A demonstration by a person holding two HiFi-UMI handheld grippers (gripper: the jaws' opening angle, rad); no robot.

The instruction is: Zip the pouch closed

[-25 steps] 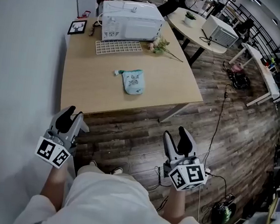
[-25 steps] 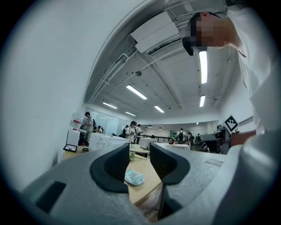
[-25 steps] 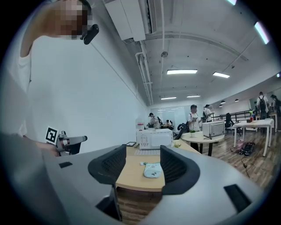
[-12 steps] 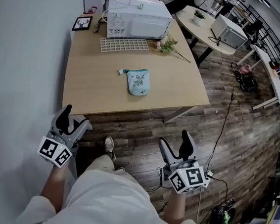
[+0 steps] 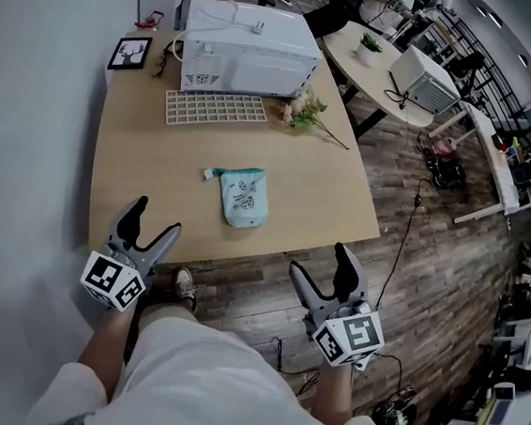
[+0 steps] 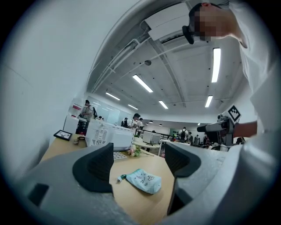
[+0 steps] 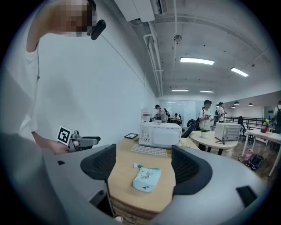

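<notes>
While the pouch (image 5: 245, 195) lies on the table (image 5: 156, 176) in the head view, the left gripper (image 5: 154, 219) and right gripper (image 5: 319, 262) hang near its front edge. Each gripper view in turn shows jaws that have just been opening, now wide apart and empty, with the pouch beyond them.

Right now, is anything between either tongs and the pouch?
Nothing visible. Only bare table lies between the pouch and the left tongs and right tongs, both near its front edge. Their jaws have just been opening, nothing between them.
</notes>
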